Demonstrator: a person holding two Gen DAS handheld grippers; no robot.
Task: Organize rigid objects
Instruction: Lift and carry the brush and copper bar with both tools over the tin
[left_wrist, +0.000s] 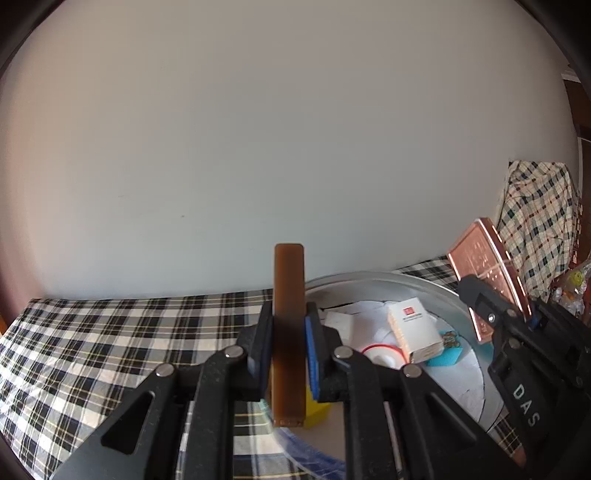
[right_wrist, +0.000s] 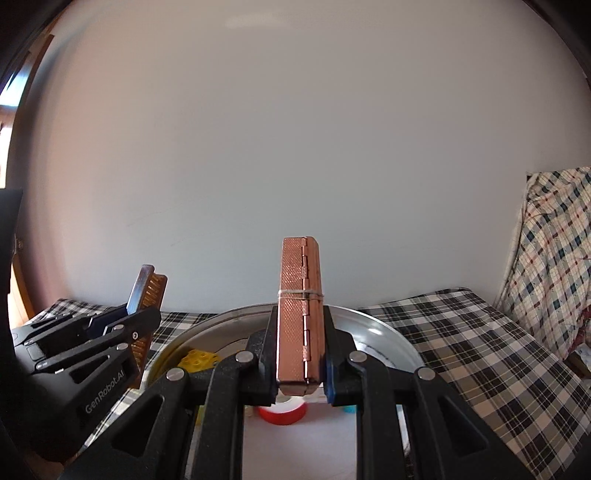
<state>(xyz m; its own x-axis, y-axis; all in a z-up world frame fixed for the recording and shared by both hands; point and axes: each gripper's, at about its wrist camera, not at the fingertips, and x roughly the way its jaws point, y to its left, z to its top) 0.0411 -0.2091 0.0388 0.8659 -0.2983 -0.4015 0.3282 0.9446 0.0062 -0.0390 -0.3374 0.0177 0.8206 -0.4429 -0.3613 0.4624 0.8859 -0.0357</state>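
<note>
left gripper — jaws clamped on upright brown comb | right gripper — clamped on copper case

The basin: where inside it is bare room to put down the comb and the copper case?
Free: the white floor of the basin on its near side, in front of the red ring, and the checked cloth left of the basin. Crowded: the middle, with white box, teal block and yellow brick.

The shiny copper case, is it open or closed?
Closed. The copper case has its halves together, a rubber band around it, gripped by the right gripper.
</note>
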